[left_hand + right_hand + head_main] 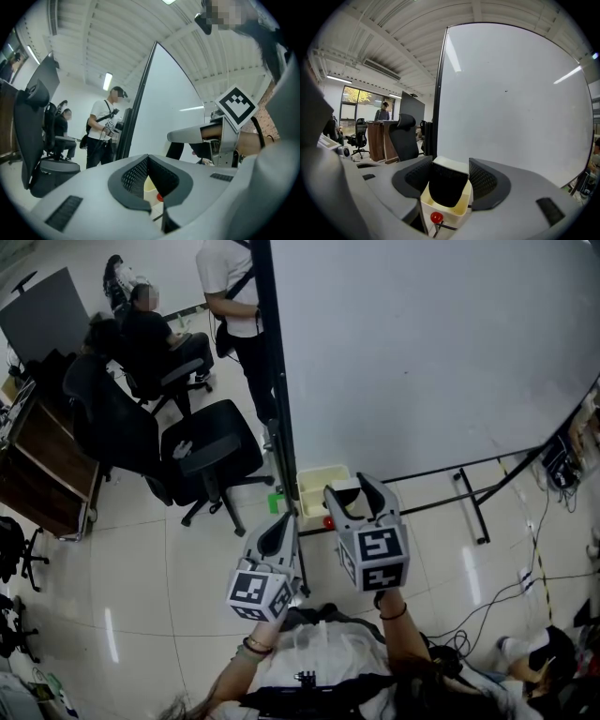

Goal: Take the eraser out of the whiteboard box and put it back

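Eraser (446, 186), a block with a dark felt face and a pale back, stands upright between the jaws of the right gripper (450, 162), whose black ribbed pads press on its two sides, so this claw is pinching it. Its lower end sits low in the open top of the whiteboard box (457, 206), a small cream tray; whether it touches the tray's bottom cannot be told. In the head view the box hangs at the lower left corner of the whiteboard (422, 352), right beside the board's dark upright frame edge. A small red ball (436, 217) sits just below the front wall of the box. The left gripper (288, 517) is held level just beside the right one, nearer the frame edge, its tips pressed together with nothing between them; through the gap behind its tips its own view shows the cream box and the red ball beyond. The whiteboard's face is blank, and it stands on a dark stand on a pale tiled floor (141, 568). Black office chairs (202, 451) stand well apart to the left of the board. Beyond them one person (150, 329) sits and another person (230, 287) in a white shirt stands. Cables (525, 582) trail over the floor by the board's right end.
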`<state>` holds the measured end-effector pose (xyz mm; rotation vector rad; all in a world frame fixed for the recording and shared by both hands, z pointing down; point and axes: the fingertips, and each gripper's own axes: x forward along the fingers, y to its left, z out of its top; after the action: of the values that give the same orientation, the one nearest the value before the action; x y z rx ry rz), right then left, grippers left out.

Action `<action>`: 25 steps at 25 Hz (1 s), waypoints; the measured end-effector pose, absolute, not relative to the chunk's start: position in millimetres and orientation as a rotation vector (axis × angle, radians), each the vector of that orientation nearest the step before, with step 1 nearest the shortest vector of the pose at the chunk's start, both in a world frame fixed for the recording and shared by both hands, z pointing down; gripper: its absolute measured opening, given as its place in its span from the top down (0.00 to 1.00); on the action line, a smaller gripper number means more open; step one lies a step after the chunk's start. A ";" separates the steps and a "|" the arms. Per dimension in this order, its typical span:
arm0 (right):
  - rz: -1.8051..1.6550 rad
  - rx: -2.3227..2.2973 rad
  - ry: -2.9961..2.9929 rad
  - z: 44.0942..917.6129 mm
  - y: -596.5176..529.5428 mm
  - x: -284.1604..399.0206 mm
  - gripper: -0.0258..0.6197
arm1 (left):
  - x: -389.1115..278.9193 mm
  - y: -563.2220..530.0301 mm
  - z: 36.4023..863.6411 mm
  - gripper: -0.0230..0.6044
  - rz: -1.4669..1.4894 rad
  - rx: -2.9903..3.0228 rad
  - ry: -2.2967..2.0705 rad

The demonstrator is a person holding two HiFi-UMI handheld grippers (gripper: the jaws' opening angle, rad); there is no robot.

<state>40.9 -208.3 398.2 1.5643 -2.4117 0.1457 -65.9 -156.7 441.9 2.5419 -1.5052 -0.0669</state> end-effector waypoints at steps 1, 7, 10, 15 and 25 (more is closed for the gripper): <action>0.146 1.560 -2.406 403.7 -211.1 39.7 0.55 | -66.2 -156.6 442.0 0.99 -0.065 2.542 -1.506; 0.207 1.479 -2.332 455.8 -231.4 21.3 0.55 | -71.5 -160.1 442.1 0.99 -0.062 2.530 -1.515; 0.210 1.442 -2.283 482.4 -233.0 16.8 0.55 | -76.5 -159.3 440.2 0.99 -0.070 2.519 -1.536; 0.187 1.475 -2.293 496.1 -235.0 16.2 0.52 | -81.3 -158.7 440.1 0.99 -0.069 2.501 -1.555; 0.190 1.777 -2.588 394.4 -211.4 47.9 0.62 | -77.1 -155.0 440.0 0.99 -0.074 2.499 -1.546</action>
<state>47.9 -211.4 394.4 1.7767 -2.5875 0.1898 -77.1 -155.0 440.0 2.4995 -1.5461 -0.0738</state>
